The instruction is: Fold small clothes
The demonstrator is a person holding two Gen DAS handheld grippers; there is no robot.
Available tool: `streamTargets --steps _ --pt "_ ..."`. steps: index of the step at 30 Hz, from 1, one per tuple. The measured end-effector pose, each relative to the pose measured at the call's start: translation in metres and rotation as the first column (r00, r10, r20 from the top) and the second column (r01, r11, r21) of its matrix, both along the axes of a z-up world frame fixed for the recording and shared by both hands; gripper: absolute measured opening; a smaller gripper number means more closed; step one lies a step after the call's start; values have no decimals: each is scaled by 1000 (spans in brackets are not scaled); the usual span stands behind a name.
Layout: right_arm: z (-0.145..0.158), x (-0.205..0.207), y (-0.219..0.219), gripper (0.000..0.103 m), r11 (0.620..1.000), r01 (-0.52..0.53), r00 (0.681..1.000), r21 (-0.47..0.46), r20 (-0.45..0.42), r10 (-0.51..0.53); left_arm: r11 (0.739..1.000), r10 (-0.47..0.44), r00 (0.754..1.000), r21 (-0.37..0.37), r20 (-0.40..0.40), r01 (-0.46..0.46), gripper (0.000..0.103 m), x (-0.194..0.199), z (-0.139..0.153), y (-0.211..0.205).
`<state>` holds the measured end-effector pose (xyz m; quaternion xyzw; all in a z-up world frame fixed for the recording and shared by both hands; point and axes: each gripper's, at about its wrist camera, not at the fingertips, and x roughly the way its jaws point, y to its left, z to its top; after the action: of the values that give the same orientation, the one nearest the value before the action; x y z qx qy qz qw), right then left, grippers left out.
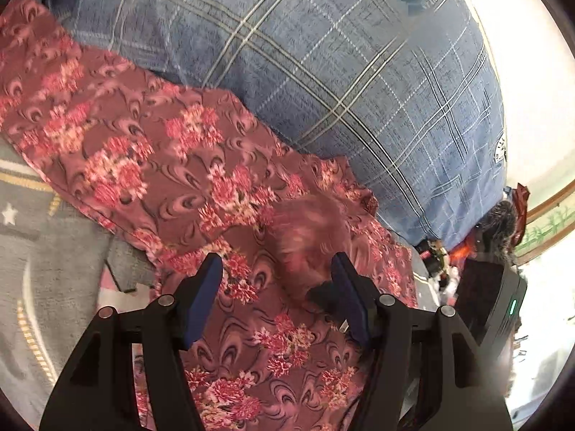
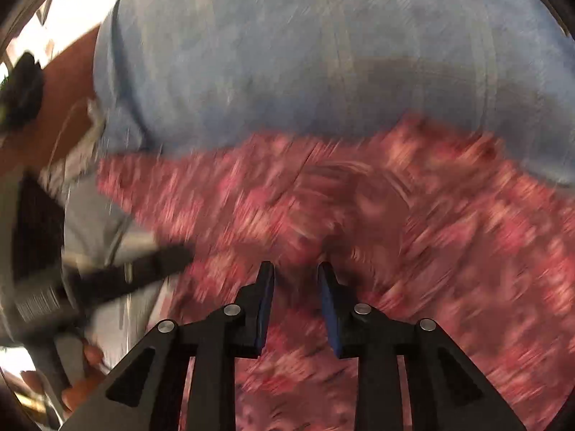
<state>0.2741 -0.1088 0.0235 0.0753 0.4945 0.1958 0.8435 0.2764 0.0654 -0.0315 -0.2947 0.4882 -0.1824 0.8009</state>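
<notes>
Your L gripper (image 1: pixel 276 269) hangs over the floral garment (image 1: pixel 151 165), its fingers (image 1: pixel 210 280) set wide w/ nothing pinched; the cloth lies under and between them, and a bunched, blurred hump of it sits just ahead of the R finger. The garment is dark pink w/ red-pink flower clusters, spread flat across the bed, running from upper L of the L view down past the fingers. Behind it, touching its far edge, is a blue plaid pillow (image 1: pixel 341 72) w/ a round green-and-white badge near its top. To the L, a grey blanket (image 1: pixel 39 251) w/ a white star and gold stitching lies beside the garment. At R edge, a black device (image 1: pixel 503 305) w/ a small green light, plus some clutter too small to tell. Your R gripper (image 2: pixel 295 269) view is heavily blurred: fingers (image 2: pixel 266 287) stand narrow, a slim gap between them, over the same garment (image 2: pixel 431 233); can't see cloth pinched in that gap. Pillow (image 2: pixel 287 54) fills the top. At L, your other gripper's black body and a hand (image 2: pixel 86 377) on it.
</notes>
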Motion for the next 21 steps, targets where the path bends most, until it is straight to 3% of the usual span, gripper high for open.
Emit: streamTargets --steps 2,5,9,12,14,15,16,19,21 --pt "-4 -18 -3 28 999 -30 999 13 -15 30 999 -40 999 -20 -20 40 63 2 -5 -7" --pt "3 -40 -34 34 999 4 1000 43 -10 -4 995 -95 995 -25 -33 95 77 1 -9 -23" --pt "10 -66 -110 41 981 159 987 109 -3 -159 986 -155 986 -66 -68 151 79 3 -22 -46" --pt "10 -89 -173 44 941 301 953 153 -13 -302 983 -106 991 -156 -77 93 78 7 -35 -55" --pt "8 -105 -209 44 909 378 925 176 -23 -380 986 -30 999 -167 -33 24 63 7 -34 -57" --pt "6 -110 -223 44 892 410 911 189 -29 -412 984 -22 999 -180 -26 17 27 9 -34 -58" --pt "5 -118 -240 44 870 447 892 208 -35 -451 981 -28 999 -193 -30 21 8 11 -35 -58" --pt "0 -129 -269 44 818 517 851 251 -52 -522 971 42 999 -233 -10 -43 8 9 -25 -42" --pt "-9 -130 -285 45 775 553 827 306 -86 -556 981 64 997 -183 44 -55 8 3 -7 -35"
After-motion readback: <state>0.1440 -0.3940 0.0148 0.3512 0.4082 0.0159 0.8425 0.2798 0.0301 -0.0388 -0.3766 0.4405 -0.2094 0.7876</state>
